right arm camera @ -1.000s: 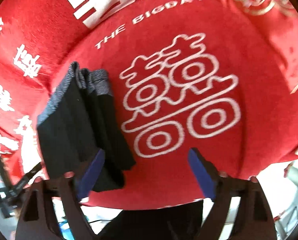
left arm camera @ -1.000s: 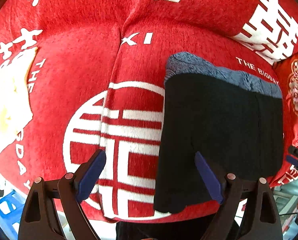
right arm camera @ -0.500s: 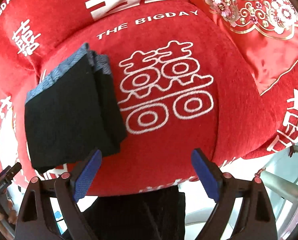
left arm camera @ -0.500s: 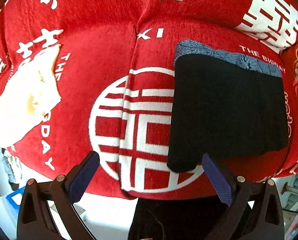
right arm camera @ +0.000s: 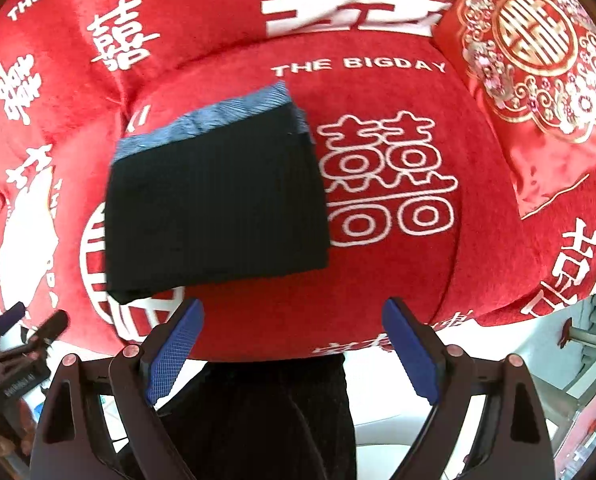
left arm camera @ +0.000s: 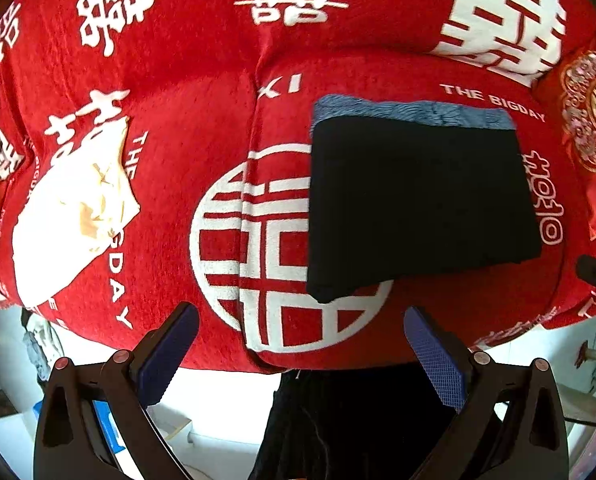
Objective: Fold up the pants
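My left claw (left arm camera: pixel 300 354) is spread wide, blue pads far apart, nothing between them; it hangs off the front edge of the red plush sofa cover w/ white characters (left arm camera: pixel 202 128), clear of the cloth. Just beyond it I see the big white round emblem (left arm camera: pixel 266 264) woven into the cover, and the folded black pants w/ blue-grey ribbed waistband (left arm camera: pixel 414 200) lie flat on the seat, overlapping the right part of that emblem. Waistband edge is at the far side, toward the backrest; near left corner of the fold sticks out a bit lower than the rest. Off to the left on the seat there's a white and cream crumpled item (left arm camera: pixel 70 216), well apart from the pants; can't tell what it is.

My right claw (right arm camera: pixel 292 350) is also wide open and empty, held in front of the sofa edge, not touching anything. From this side the pants (right arm camera: pixel 214 204) sit ahead and to the left, beside the white outlined double-happiness motif (right arm camera: pixel 386 180). Further right a shiny red satin cushion w/ gold embroidery (right arm camera: pixel 538 68) leans in the corner. Left claw (right arm camera: pixel 30 330) shows at the lower left edge, blurred.
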Tool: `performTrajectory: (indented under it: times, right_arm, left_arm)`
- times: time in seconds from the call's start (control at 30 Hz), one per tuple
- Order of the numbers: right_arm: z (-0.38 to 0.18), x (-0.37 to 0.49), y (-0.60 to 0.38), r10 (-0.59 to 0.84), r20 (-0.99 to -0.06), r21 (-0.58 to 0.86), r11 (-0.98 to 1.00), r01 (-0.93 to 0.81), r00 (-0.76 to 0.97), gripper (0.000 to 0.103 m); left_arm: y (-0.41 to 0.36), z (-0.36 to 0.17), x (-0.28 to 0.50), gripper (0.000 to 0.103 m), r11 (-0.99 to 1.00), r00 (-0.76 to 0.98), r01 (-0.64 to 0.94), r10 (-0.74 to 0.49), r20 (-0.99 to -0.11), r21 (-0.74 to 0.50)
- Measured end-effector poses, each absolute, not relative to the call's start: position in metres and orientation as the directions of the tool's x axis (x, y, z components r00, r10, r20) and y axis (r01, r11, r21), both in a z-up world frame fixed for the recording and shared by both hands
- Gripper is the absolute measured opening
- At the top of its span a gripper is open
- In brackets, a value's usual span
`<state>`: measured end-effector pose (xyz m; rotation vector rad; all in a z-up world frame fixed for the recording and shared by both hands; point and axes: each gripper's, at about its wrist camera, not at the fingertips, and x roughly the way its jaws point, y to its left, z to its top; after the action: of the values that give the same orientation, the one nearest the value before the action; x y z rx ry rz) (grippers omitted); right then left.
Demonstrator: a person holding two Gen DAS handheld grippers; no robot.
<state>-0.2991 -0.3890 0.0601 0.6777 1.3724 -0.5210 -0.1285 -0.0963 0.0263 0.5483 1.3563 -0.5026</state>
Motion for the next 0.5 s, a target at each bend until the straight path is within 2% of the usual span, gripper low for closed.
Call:
performTrajectory:
  times: [0.5]
  right_arm:
    - [0.092, -0.289, -0.361, 0.023, -0.989, 0.114, 0.741, 0.662, 0.144, 0.093]
  left_arm:
    - [-0.099, 0.057, -0.143, 0.103, 0.788, 0.192, 0.610, -0.050, -0.980, 0.079]
